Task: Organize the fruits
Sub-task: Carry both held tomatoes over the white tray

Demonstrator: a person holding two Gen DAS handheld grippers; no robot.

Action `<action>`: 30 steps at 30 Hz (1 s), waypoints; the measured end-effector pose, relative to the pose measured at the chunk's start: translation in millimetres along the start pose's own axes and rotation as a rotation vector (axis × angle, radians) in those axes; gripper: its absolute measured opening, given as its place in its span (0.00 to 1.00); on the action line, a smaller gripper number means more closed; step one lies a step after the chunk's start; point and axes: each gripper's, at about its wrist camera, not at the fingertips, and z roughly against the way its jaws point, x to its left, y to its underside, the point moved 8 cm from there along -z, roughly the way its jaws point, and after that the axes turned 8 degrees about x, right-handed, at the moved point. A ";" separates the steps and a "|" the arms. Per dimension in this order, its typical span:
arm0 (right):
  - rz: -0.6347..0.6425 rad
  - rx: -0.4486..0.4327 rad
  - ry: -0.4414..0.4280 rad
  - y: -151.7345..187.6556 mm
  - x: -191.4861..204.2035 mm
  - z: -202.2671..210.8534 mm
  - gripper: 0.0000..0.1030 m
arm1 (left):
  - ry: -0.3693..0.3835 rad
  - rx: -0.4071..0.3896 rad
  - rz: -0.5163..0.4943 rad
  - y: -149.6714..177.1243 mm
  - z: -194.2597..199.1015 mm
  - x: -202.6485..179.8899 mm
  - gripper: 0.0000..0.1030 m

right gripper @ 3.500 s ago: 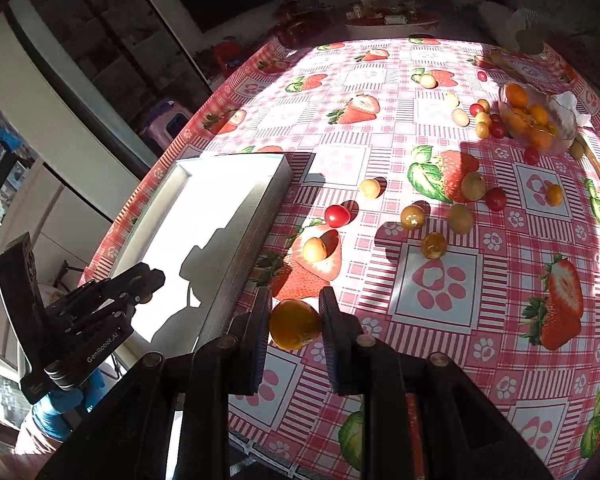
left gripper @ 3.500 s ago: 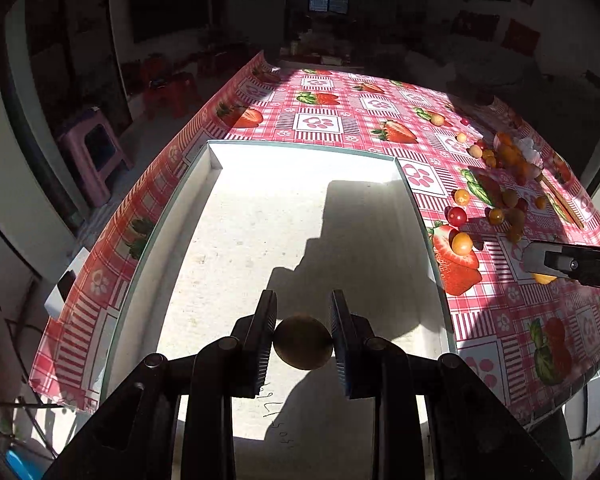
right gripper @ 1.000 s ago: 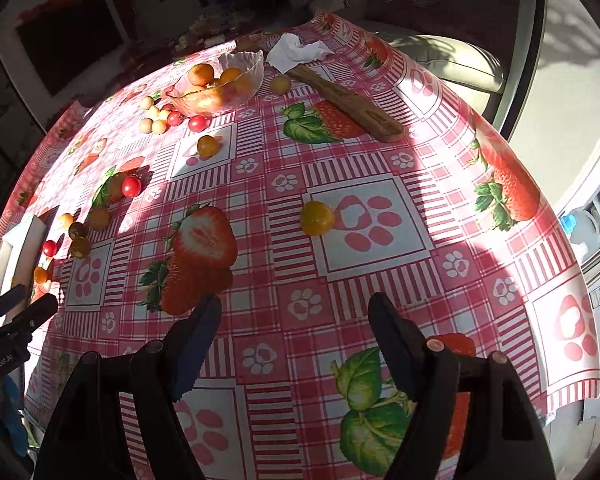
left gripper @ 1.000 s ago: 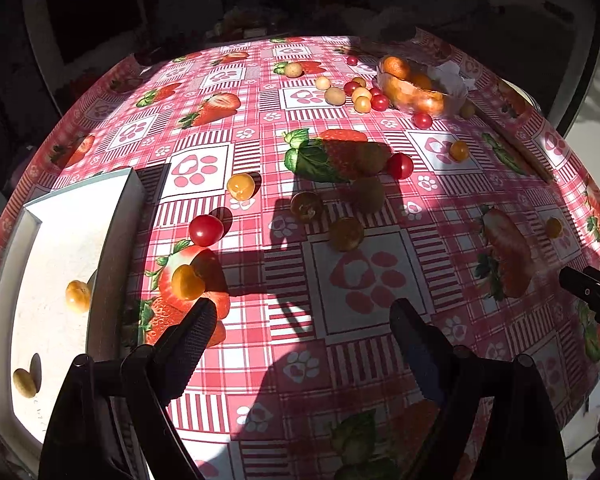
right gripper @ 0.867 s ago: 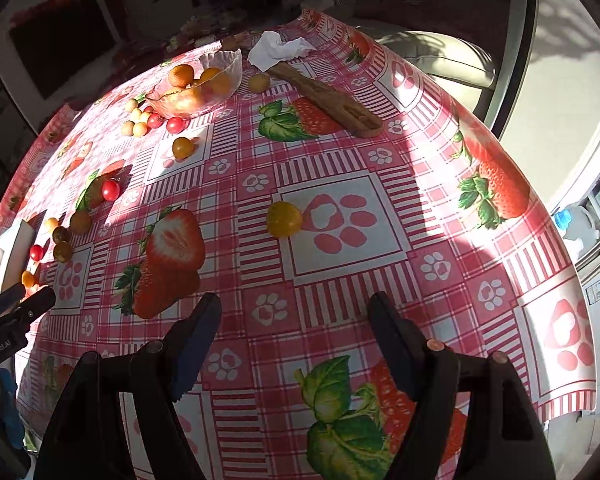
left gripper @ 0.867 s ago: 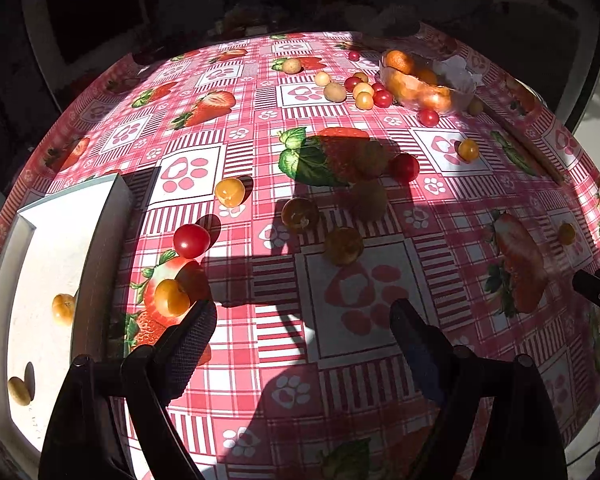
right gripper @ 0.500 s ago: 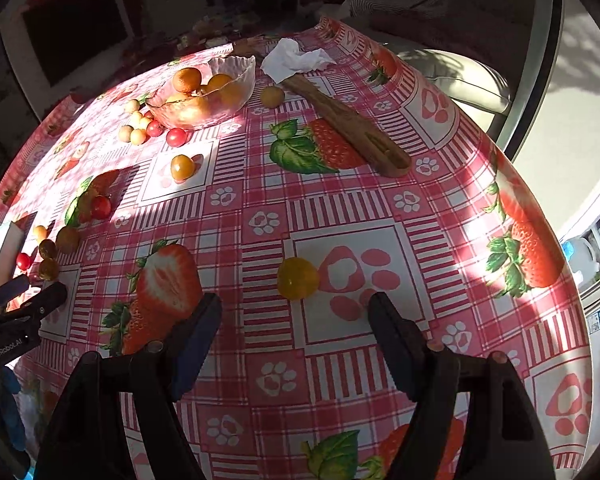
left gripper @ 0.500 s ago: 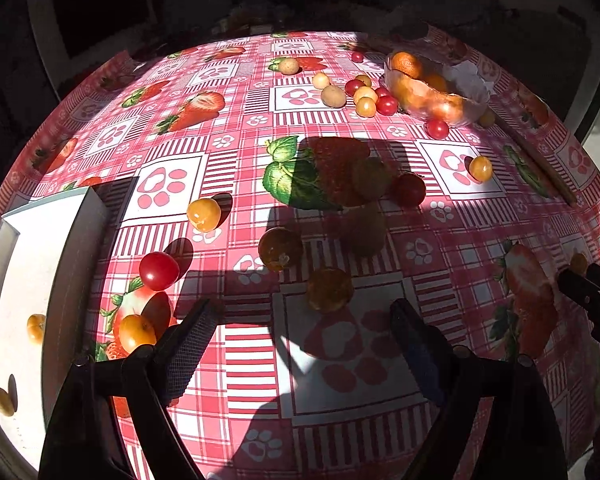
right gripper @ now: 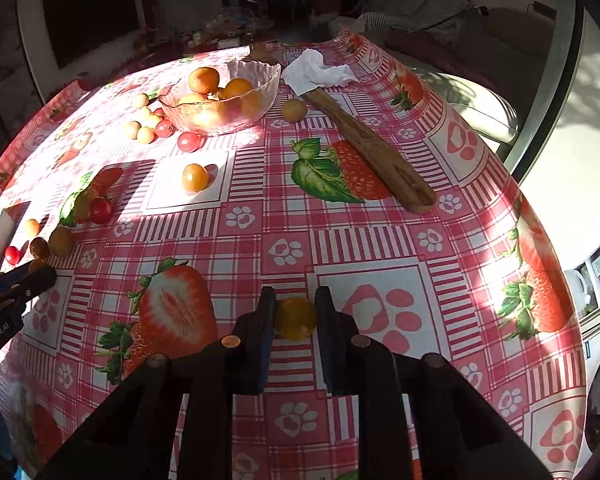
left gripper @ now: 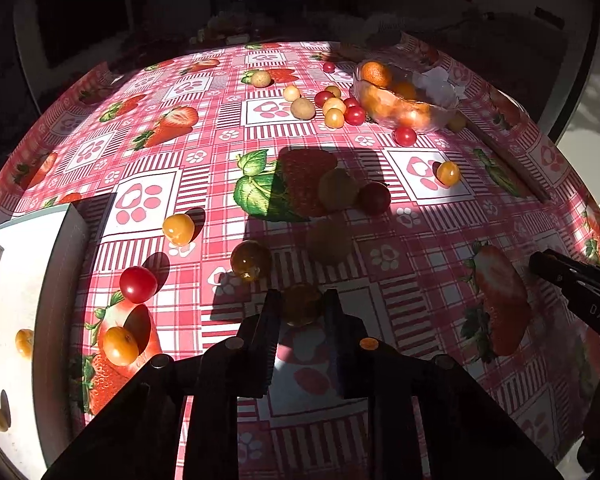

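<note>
Both grippers clenched: L gripper (left gripper: 302, 306) pinching an amber tomato (left gripper: 300, 304), R gripper (right gripper: 295, 312) a yellow one (right gripper: 295, 317), w/ white tray (left gripper: 52, 280) off L's side, so L is nearer.

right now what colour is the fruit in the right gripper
Yellow-orange fruit in the right gripper; the right wrist view shows it best.

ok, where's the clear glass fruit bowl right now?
Right wrist view: clear glass fruit bowl sits far upper left on the checked tablecloth, beside the white tissue.
</note>
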 end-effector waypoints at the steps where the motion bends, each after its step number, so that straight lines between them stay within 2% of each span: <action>1: -0.018 0.004 -0.047 2.1 1.2 1.4 0.21 | 0.009 -0.002 -0.002 2.5 2.6 -0.8 0.22; 4: -0.047 0.019 -0.116 10.4 4.1 6.1 0.21 | 0.016 -0.005 -0.018 9.3 9.1 -2.4 0.23; 11: -0.091 0.053 -0.200 31.3 9.9 18.1 0.21 | 0.038 -0.018 -0.034 22.8 28.7 1.2 0.23; 22: -0.076 0.075 -0.221 49.2 30.6 34.5 0.21 | 0.033 -0.061 -0.011 44.9 63.4 34.2 0.22; 30: -0.019 0.077 -0.236 49.6 66.8 45.5 0.21 | 0.009 -0.088 0.030 59.7 80.4 69.8 0.23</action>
